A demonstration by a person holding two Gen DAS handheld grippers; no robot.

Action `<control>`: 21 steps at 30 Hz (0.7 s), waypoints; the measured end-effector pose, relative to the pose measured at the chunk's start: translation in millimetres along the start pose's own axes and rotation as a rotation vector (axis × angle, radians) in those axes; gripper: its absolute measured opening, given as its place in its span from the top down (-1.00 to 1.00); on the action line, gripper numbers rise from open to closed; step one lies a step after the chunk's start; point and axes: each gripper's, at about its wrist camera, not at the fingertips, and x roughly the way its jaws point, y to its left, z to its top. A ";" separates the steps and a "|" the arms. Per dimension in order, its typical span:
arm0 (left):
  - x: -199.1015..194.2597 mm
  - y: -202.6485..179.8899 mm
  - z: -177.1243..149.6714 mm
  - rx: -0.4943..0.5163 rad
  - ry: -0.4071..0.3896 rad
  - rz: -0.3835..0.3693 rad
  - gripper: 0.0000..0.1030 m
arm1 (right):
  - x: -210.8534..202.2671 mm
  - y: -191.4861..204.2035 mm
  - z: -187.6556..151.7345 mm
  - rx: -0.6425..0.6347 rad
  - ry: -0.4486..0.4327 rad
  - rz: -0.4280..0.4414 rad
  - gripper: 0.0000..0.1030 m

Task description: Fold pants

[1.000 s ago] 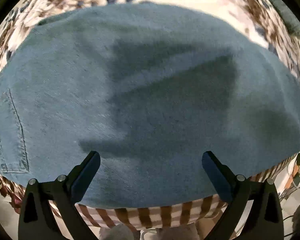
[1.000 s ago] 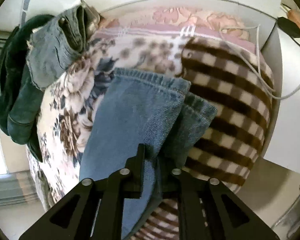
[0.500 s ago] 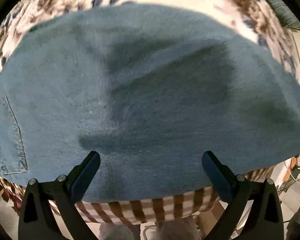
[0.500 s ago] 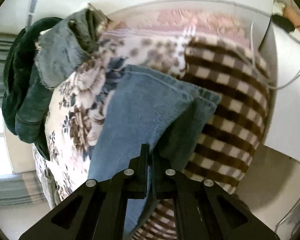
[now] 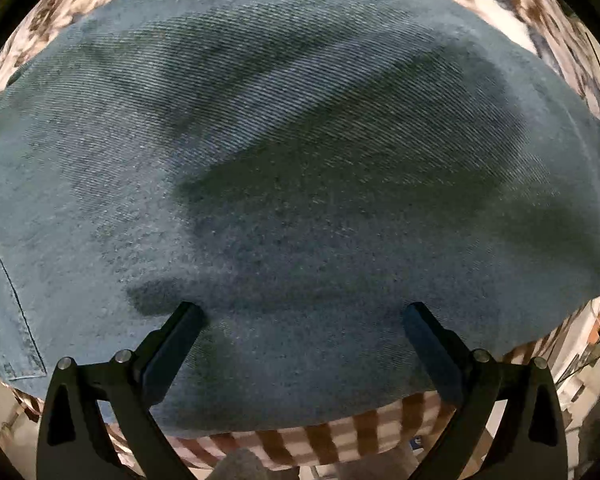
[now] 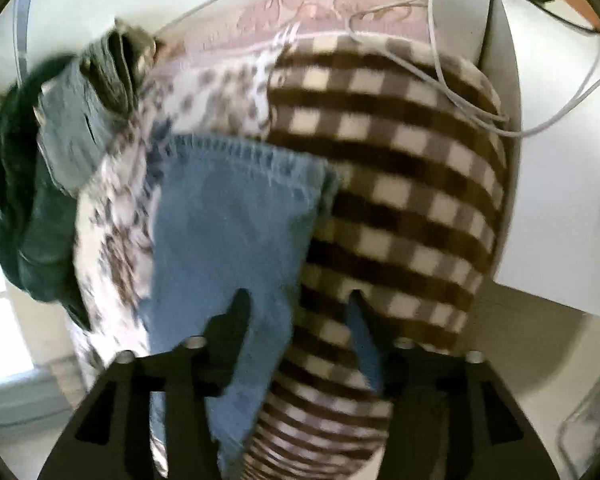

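Left gripper (image 5: 300, 314): pointed steeply downward, jaws spread wide, both black fingers (image 5: 172, 344) low over the jeans (image 5: 300, 160), nothing pinched between them.

Right gripper (image 6: 296, 304): angled downward, jaws have just been opening and now stand apart; the jeans leg lies loose under one finger (image 6: 236, 320), pads not pressing it. View motion-blurred.

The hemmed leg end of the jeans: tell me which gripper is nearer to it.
Right. The right gripper hangs open just short of the hem, above the leg. The left gripper hovers open over broad denim with no hem in view.
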 end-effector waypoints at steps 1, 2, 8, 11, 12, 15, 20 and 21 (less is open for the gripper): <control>-1.2 2.5 3.2 -0.003 0.002 -0.004 -1.00 | 7.0 -3.9 5.8 0.016 -0.003 0.011 -0.17; -4.1 8.8 8.2 -0.004 0.004 -0.010 -1.00 | 18.3 -8.4 12.9 0.041 -0.001 0.032 -0.17; -6.6 19.0 10.7 0.001 0.004 -0.029 -1.00 | 14.0 -0.4 27.5 0.019 -0.098 0.240 0.73; -11.4 33.5 12.2 -0.005 0.007 -0.018 -1.00 | 43.2 2.7 32.2 -0.035 -0.012 0.276 0.59; -10.8 33.0 12.8 -0.008 0.011 -0.012 -1.00 | 53.8 1.1 35.0 -0.030 0.012 0.276 0.46; -3.1 25.9 18.3 -0.013 0.024 -0.019 -1.00 | 64.6 3.9 36.6 -0.042 0.000 0.289 0.55; -27.4 36.3 16.2 -0.061 -0.048 -0.108 -1.00 | 43.4 21.1 34.0 -0.081 -0.099 0.261 0.86; -32.4 39.9 13.7 -0.070 -0.065 -0.109 -1.00 | 41.1 23.1 32.3 -0.084 -0.108 0.265 0.86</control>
